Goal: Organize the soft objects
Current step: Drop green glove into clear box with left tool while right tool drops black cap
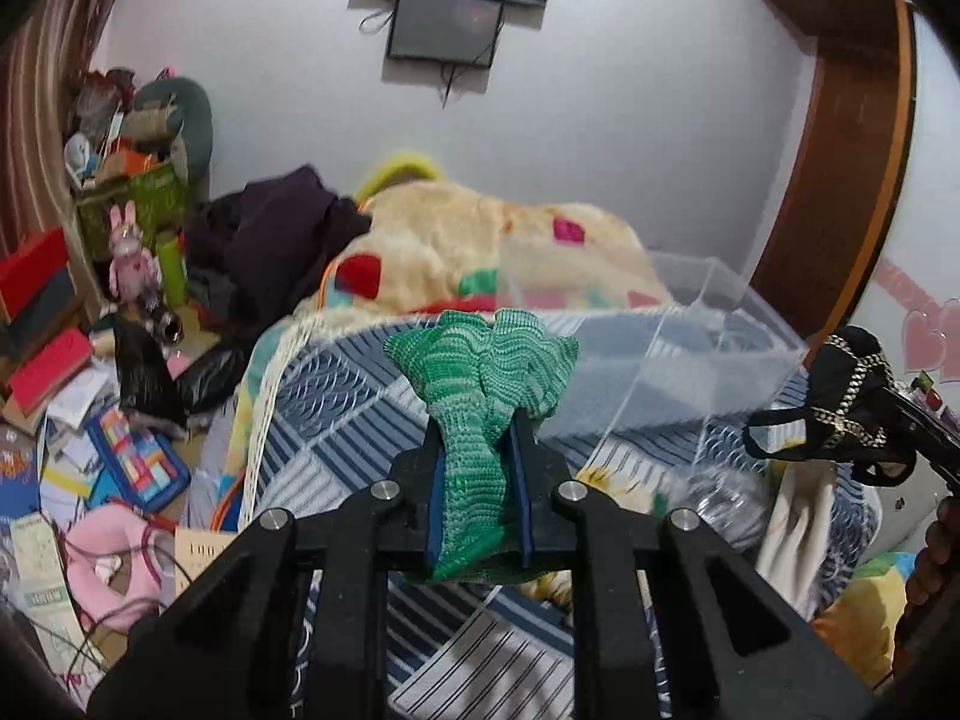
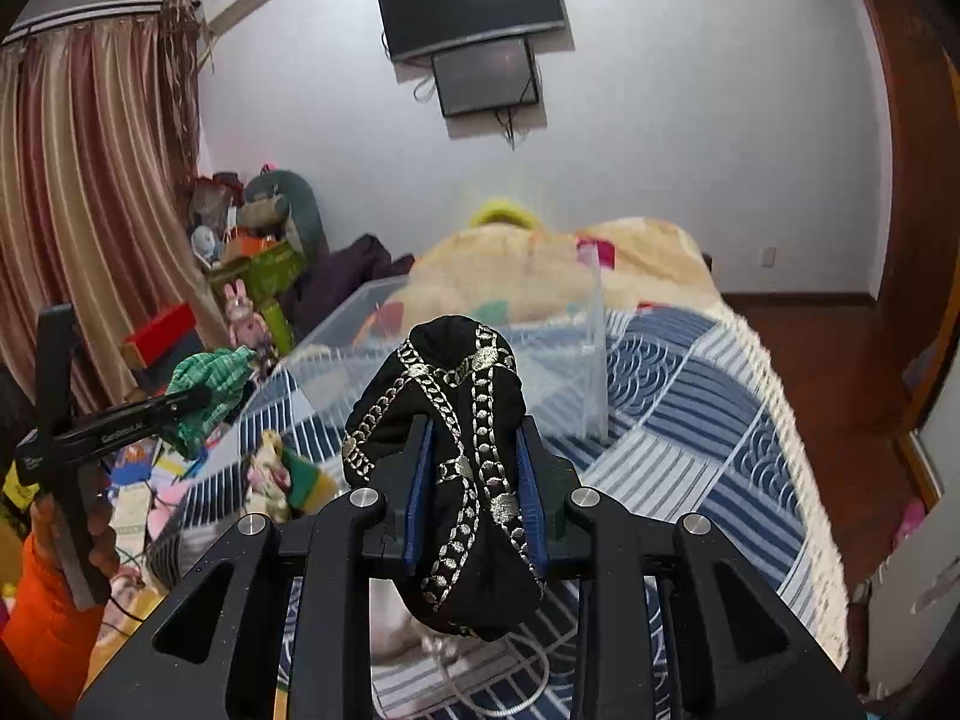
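Note:
My left gripper point(image 1: 479, 438) is shut on a green knitted cloth point(image 1: 486, 372) and holds it above the bed, just in front of a clear plastic box point(image 1: 690, 354). My right gripper point(image 2: 474, 444) is shut on a black cloth with silver chain trim point(image 2: 462, 420), also raised above the bed in front of the clear box point(image 2: 480, 348). In the left wrist view the black cloth point(image 1: 840, 402) shows at the far right. In the right wrist view the green cloth point(image 2: 207, 390) and left gripper show at the far left.
The bed has a blue and white patchwork cover point(image 2: 690, 420) and a cream fleece blanket point(image 1: 480, 240) behind the box. More soft items point(image 2: 282, 474) lie on the bed near me. A cluttered floor and shelf point(image 1: 90, 360) are at the left. A TV point(image 2: 474, 0) hangs on the wall.

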`<state>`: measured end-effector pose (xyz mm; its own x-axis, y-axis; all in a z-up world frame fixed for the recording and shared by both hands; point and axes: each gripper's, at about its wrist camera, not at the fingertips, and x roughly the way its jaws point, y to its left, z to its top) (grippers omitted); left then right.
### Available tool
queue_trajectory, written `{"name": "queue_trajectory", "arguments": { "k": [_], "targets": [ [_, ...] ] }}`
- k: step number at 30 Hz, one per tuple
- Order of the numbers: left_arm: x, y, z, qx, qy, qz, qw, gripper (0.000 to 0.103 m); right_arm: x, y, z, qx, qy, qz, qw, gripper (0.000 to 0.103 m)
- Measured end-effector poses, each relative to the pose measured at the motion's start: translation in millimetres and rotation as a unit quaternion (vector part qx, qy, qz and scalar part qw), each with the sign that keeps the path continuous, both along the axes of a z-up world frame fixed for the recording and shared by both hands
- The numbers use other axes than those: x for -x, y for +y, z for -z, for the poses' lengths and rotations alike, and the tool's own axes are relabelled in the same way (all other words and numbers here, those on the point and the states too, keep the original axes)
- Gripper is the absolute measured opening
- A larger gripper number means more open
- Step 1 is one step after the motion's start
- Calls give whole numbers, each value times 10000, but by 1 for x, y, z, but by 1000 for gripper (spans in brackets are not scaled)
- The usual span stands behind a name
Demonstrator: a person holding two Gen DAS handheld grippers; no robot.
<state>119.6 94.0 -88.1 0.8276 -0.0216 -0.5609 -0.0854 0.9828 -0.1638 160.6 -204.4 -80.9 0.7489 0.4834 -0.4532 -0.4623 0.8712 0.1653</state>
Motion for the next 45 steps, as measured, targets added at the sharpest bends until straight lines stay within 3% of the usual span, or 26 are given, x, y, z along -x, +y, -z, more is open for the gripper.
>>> {"name": "queue_trajectory", "arguments": {
  "k": [7, 18, 24, 32, 34, 36, 40, 45],
  "targets": [
    [-24, -10, -37, -103, -331, 196, 9992, 18, -21, 6, -23, -93, -256, 18, 9996, 24],
    [-72, -36, -43, -237, -247, 577, 9977, 18, -59, 31, -41, -21, -488, -24, 9988, 24],
    [-109, -47, -21, -174, 184, 832, 9962, 18, -86, 45, -27, 172, -167, -177, 9996, 24],
    [-143, -59, 9, -245, 745, 984, 9920, 18, -127, 59, 13, 651, 727, -381, 9945, 25],
    [-144, -60, 10, -285, 762, 975, 9919, 19, -129, 63, 13, 823, 751, -416, 9929, 32],
    [-144, -62, 9, -383, 728, 972, 9919, 25, -128, 62, 11, 921, 717, -443, 9922, 36],
    [-144, -66, 8, -490, 717, 917, 9920, 42, -118, 58, 6, 1018, 521, -438, 9925, 61],
    [-132, -64, -3, -456, 500, 927, 9934, 68, -104, 48, -9, 828, 222, -327, 9958, 71]
  ]
}}
